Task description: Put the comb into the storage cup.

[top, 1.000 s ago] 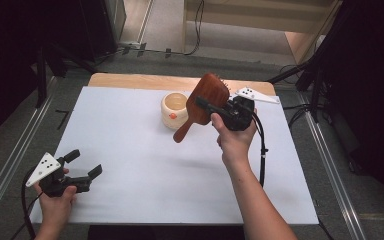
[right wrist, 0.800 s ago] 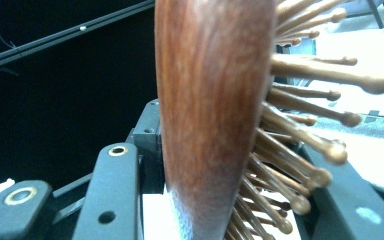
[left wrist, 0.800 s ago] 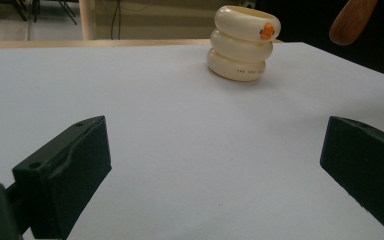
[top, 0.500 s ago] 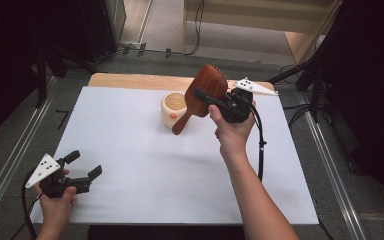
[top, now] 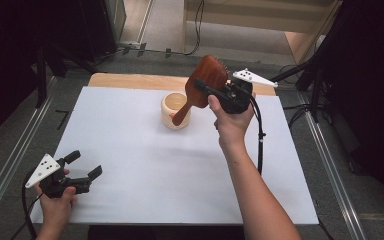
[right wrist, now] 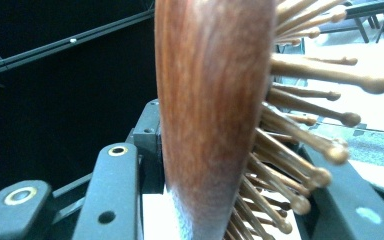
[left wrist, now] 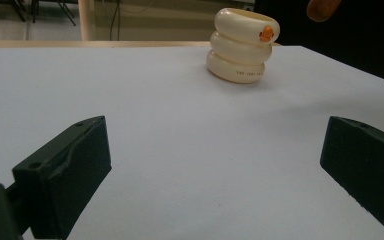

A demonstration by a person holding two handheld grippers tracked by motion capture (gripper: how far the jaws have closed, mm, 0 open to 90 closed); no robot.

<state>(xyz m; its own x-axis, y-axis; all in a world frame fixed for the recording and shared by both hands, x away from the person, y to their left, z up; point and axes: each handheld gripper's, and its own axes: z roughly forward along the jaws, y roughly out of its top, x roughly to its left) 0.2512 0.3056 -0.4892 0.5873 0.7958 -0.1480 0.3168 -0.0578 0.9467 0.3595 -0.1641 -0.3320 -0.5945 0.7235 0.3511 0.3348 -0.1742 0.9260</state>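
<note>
**Brush lifted over the cup**

Since the earlier frame, the right tongs [top: 203,90] have carried the brush [top: 207,80] up and a little away from the person, so its handle tip now hangs over the cup [top: 175,111] rather than beside it. These tongs grip the brush head, one jaw on the smooth wooden back, the other among the pins. The left tongs [top: 84,165] rest low near the counter's [top: 130,150] front corner, jaws wide apart, holding nothing.

The hold looks uneven: round-tipped pins flex, so the head could twist or slip as it tilts. If the handle comes down off-centre, it may catch the rim and tip the light cup, which nothing steadies.

The brush is glossy reddish-brown wood, an oval paddle tapering to a slim handle, with pale wooden pins. The cup is cream, shaped like three stacked rings, with a small orange mark near its rim. A matte white sheet covers the counter.
</note>
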